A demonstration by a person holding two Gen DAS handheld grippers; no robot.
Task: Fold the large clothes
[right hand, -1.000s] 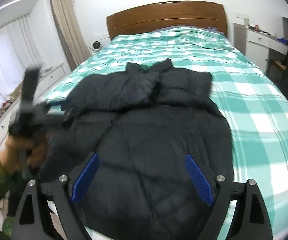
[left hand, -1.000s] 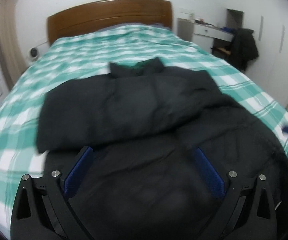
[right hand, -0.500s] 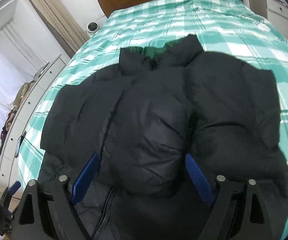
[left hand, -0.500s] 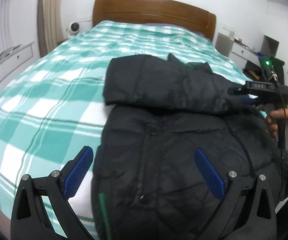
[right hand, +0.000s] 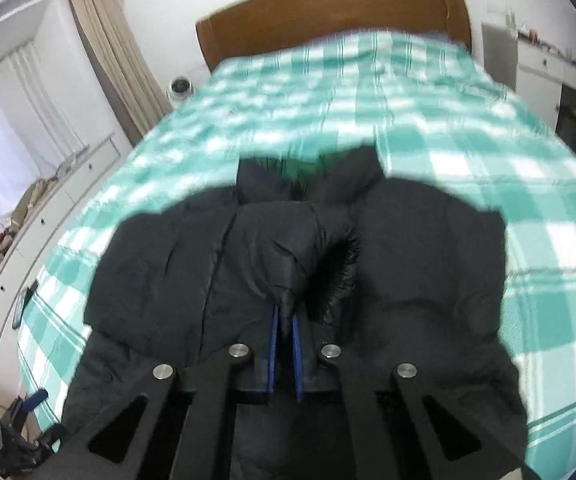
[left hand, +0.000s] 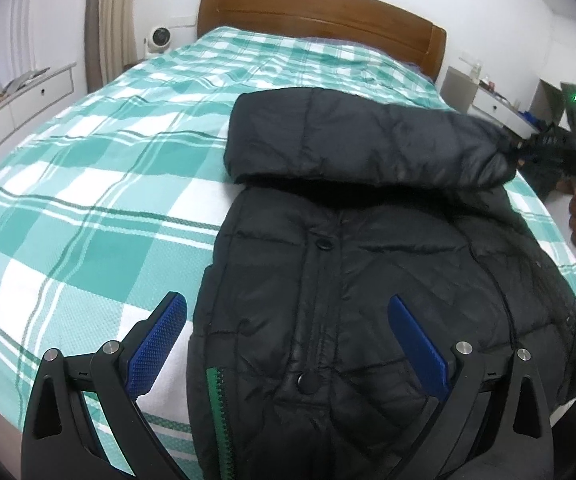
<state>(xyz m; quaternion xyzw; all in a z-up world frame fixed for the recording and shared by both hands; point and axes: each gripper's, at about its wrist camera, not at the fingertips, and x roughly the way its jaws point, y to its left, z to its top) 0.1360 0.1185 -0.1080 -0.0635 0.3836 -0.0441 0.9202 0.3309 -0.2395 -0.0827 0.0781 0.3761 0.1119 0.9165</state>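
- since half a second before, the right tool (right hand: 284, 326) had closed onto the sleeve (left hand: 367, 140) (cuff end), stretched across the black jacket (left hand: 347, 300).
- left tool (left hand: 288, 344) hovered over the hem, fingers apart.
- the jacket lay on the bed (left hand: 88, 184).

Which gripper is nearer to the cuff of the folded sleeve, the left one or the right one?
Right. The right gripper is shut on the sleeve cuff. The left gripper is open over the jacket hem, apart from the cuff.
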